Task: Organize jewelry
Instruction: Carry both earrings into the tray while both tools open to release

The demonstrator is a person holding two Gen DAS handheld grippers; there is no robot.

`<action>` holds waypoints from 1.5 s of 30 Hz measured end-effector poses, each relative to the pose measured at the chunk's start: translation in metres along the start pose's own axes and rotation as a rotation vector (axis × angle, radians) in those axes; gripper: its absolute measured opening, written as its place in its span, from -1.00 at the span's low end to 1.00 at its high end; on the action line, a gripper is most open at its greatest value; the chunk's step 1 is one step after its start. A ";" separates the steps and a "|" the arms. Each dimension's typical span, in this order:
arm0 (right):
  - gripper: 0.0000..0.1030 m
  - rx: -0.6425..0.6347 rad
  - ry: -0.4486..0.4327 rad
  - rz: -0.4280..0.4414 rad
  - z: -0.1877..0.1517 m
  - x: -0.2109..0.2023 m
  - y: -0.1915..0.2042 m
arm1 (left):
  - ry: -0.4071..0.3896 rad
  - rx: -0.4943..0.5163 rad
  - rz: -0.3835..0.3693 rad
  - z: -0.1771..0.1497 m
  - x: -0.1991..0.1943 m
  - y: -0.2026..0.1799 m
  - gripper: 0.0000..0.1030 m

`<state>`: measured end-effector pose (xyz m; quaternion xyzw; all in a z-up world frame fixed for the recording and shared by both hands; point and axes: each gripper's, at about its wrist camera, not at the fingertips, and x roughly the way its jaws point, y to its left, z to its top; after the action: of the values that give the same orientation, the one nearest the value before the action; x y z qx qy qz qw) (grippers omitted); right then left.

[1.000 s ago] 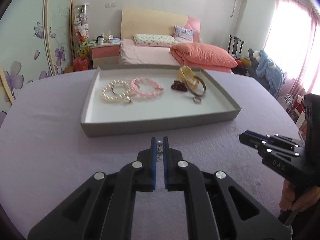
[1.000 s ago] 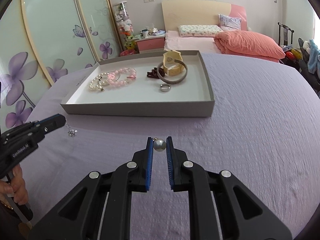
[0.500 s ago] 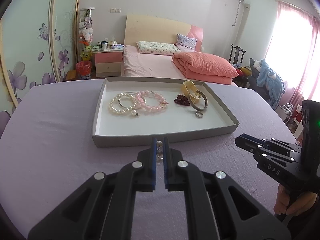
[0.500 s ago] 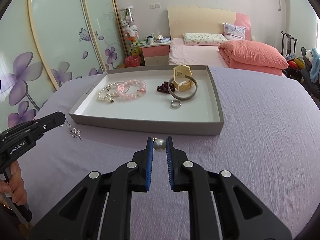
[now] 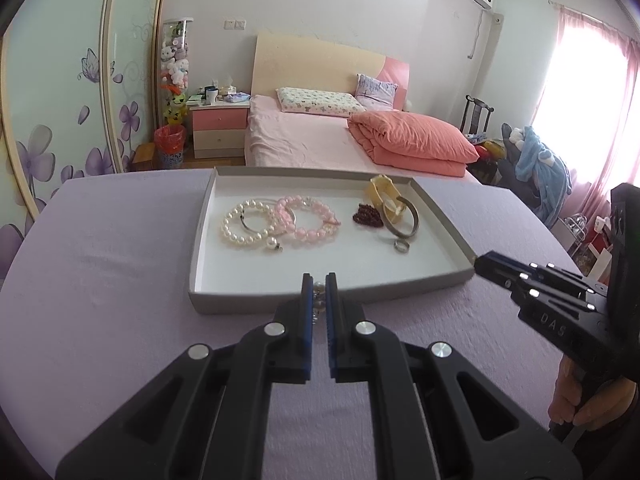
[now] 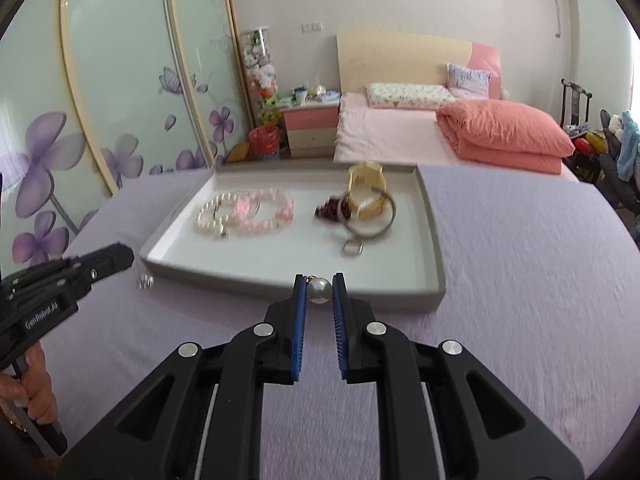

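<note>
A small pearl earring (image 6: 319,290) is pinched between the tips of the right gripper (image 6: 319,292), and a small sparkly earring (image 5: 319,292) is held in the nearly closed left gripper (image 5: 319,294); both are carried just short of the near wall of the grey tray (image 5: 224,304), above the lilac-covered table (image 5: 100,280). The round pearl is judged likely to roll out if the grip is eased early, and either piece could be dropped outside the tray. The near wall could also be struck if the grippers are brought in too low. Inside the tray, a white pearl bracelet (image 5: 246,226) and a pink bead bracelet (image 5: 308,222) are seen overlapping, with a metal bangle (image 5: 402,218) and a ring (image 5: 401,245) nearby.
</note>
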<state>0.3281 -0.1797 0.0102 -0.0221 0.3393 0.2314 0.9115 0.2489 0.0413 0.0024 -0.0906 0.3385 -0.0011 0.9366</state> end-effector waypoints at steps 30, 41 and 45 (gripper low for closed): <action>-0.59 0.042 0.042 -0.075 0.031 0.104 -0.010 | 0.013 -0.044 0.033 0.057 0.089 0.020 -0.88; 0.21 0.045 0.009 -0.062 0.028 0.084 -0.016 | 0.024 -0.053 0.011 0.057 0.100 0.020 -0.88; 0.25 0.043 0.018 -0.063 0.025 0.082 -0.018 | 0.038 -0.062 0.000 0.055 0.106 0.017 -0.88</action>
<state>0.4060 -0.1577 -0.0242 -0.0152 0.3513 0.1951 0.9156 0.3646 0.0610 -0.0259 -0.1193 0.3559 0.0075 0.9268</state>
